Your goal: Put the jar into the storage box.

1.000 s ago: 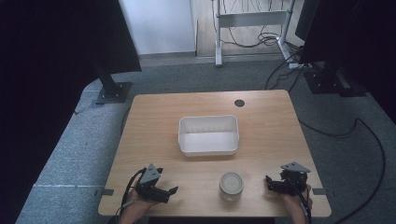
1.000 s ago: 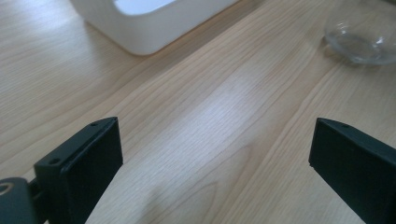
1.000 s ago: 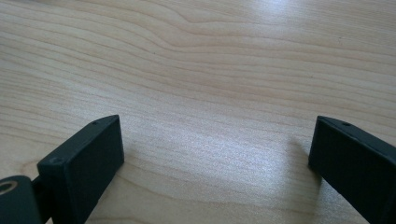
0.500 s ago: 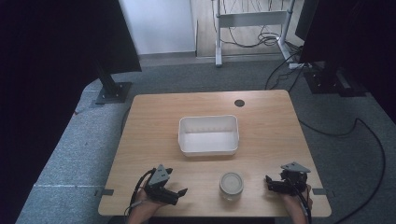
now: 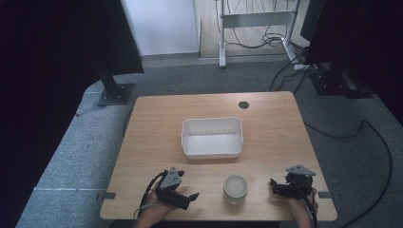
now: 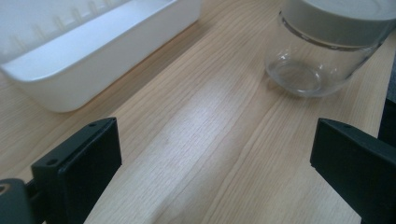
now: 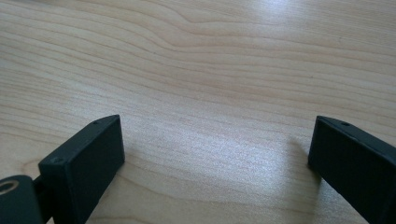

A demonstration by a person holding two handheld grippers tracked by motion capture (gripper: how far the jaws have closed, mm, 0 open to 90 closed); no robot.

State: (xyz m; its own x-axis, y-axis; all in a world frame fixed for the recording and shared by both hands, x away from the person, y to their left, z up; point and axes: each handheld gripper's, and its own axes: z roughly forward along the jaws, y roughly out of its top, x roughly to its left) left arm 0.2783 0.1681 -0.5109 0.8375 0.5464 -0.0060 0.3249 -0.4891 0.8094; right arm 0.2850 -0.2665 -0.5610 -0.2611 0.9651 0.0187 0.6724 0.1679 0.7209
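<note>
Left gripper [image 5: 189, 197] has moved right toward the jar [image 5: 235, 188], jaws apart, empty. Right gripper [image 5: 275, 186] unchanged right of jar, jaws apart. Jar sits just in front of the white bin [image 5: 212, 151].

A wooden table [image 5: 275, 118] is seen from above. A white tray [image 5: 212, 137] is placed at its centre. Near the front edge, a lidded glass jar [image 5: 235, 187] is flanked by the left gripper [image 5: 187, 198] and right gripper [image 5: 275, 186].

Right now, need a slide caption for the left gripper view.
Open left claw faces a lidded glass jar, with a white tray alongside on the wooden table.
</note>
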